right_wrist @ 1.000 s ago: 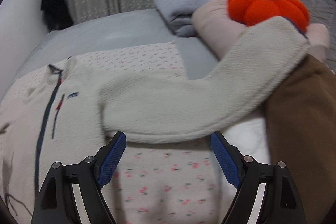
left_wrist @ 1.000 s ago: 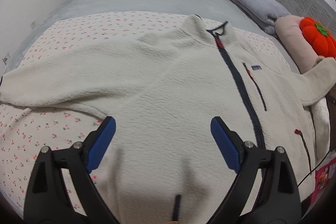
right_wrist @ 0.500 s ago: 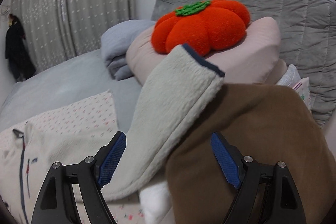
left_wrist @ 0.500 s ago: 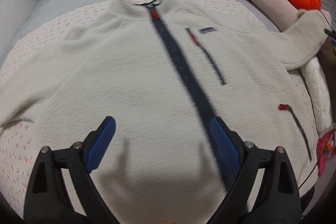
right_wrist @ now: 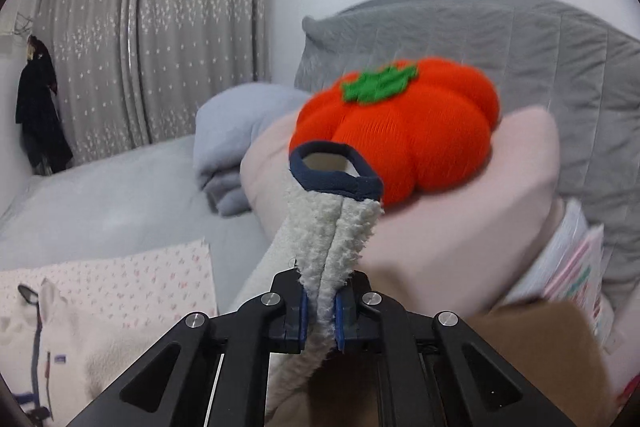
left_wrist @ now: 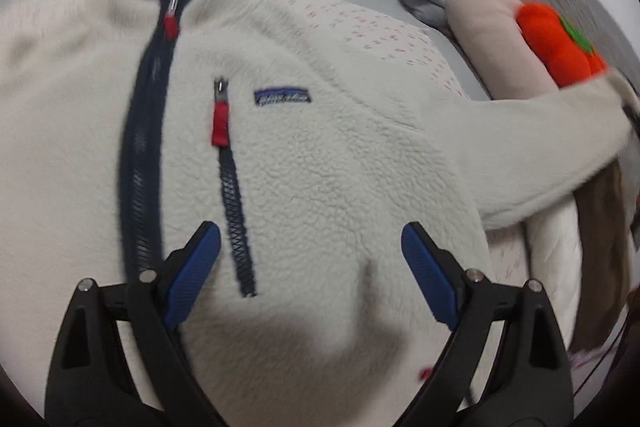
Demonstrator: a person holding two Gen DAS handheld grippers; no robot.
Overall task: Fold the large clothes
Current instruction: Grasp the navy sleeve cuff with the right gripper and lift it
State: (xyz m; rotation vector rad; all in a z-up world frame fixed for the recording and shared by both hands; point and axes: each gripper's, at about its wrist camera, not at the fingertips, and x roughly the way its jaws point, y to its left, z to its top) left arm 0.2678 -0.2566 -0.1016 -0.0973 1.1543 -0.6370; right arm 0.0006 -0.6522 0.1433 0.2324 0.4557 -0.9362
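Left tongs: my left gripper (left_wrist: 310, 255) is wide open with nothing between its blue pads (left_wrist: 192, 275). It hangs over the chest of the fleece jacket (left_wrist: 320, 167).
Right tongs: my right gripper (right_wrist: 320, 319) has just been closing, and the jaws now pinch the jacket's sleeve (right_wrist: 340, 227) tight, a little below the dark blue cuff (right_wrist: 336, 179).
Where the jacket is: it lies flat, front up, on a flowery sheet (left_wrist: 380, 31) on the bed (right_wrist: 120, 187). Its collar sits at 11 o'clock in the left view.
Only the left view shows: the long middle zipper (left_wrist: 140, 147), the small chest zipper (left_wrist: 234, 211) with a red tab, and the little label (left_wrist: 283, 97). I also see the whole sleeve stretch out to 3 o'clock.
Only the right view shows: the cuff is held up in the air in front of the orange pumpkin toy (right_wrist: 400, 131). The curtains (right_wrist: 160, 47) are at 11 o'clock and a dark coat (right_wrist: 38, 115) hangs at 9 o'clock.
Edges: the pink pillow (right_wrist: 460, 227), a folded blue blanket (right_wrist: 236, 147) and a grey quilted cushion (right_wrist: 520, 67) crowd the side by the sleeve. A brown cloth (right_wrist: 540, 355) lies just under the cuff at 4 o'clock.
Open room: the grey bed top at 9 o'clock in the right view is bare.
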